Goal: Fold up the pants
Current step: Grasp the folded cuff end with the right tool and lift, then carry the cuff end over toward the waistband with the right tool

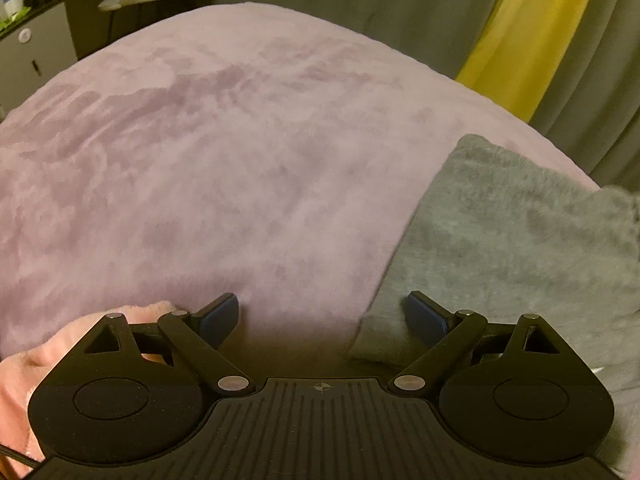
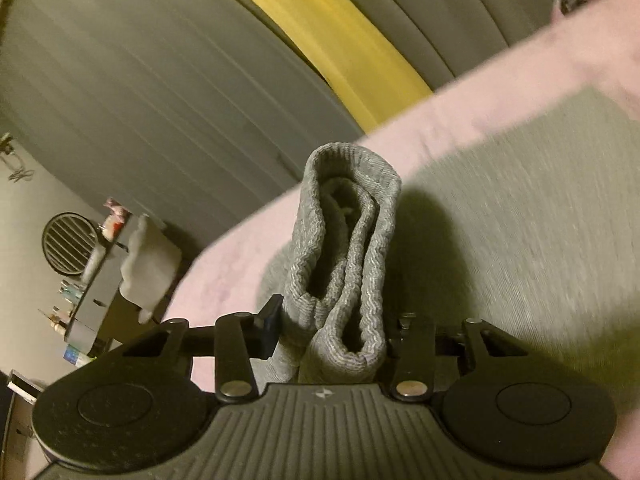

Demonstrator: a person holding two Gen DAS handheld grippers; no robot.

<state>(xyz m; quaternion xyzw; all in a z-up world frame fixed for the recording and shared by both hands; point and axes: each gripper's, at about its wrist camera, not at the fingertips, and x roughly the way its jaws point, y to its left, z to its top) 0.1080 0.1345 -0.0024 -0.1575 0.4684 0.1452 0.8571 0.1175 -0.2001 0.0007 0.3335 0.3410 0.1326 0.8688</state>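
Right gripper (image 2: 326, 328) clamped on a bunched ribbed end of the grey pants (image 2: 348, 248); fabric fills the space between both fingers and stands up ahead of them. Rest of the pants spreads flat to the right on the pink blanket (image 2: 500, 88). Blanket edge runs diagonally just behind the fold; beyond it, grey curtain (image 2: 140, 80) with a yellow strip (image 2: 320, 24). Cluttered shelf (image 2: 96, 300) at lower left, well apart.

Left gripper (image 1: 323, 316) jaws wide apart, nothing between them, over bare blanket. Pants' edge lies just beside its right finger (image 1: 426, 314). Wide bare blanket ahead and to the left; cabinet (image 1: 36, 52) past the far corner.
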